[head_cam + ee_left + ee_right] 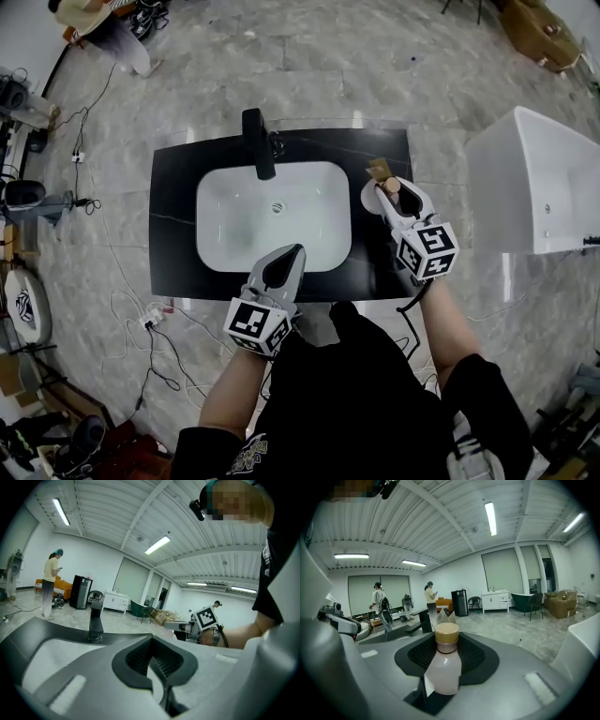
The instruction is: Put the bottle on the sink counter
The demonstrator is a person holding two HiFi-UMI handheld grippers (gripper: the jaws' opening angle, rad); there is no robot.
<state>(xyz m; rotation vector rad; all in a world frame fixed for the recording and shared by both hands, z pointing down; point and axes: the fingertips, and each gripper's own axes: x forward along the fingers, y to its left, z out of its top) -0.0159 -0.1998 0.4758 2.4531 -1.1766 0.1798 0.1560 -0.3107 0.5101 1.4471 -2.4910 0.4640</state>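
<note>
A small pale bottle point(382, 192) with a tan cap stands upright between the jaws of my right gripper point(392, 199), which is shut on it. It is over the right strip of the black sink counter point(173, 187); whether it touches the counter I cannot tell. In the right gripper view the bottle point(442, 670) fills the middle between the dark pads point(476, 658). My left gripper point(286, 265) sits at the front rim of the white basin point(234, 225), shut with nothing in it. In the left gripper view its jaws point(157, 667) meet.
A black faucet point(258, 141) rises at the basin's back edge. A tan folded item point(378, 169) stands on the counter just behind the bottle. A white tub point(534, 183) is on the floor to the right. Cables point(131, 309) trail at the left. A person point(103, 23) stands far off.
</note>
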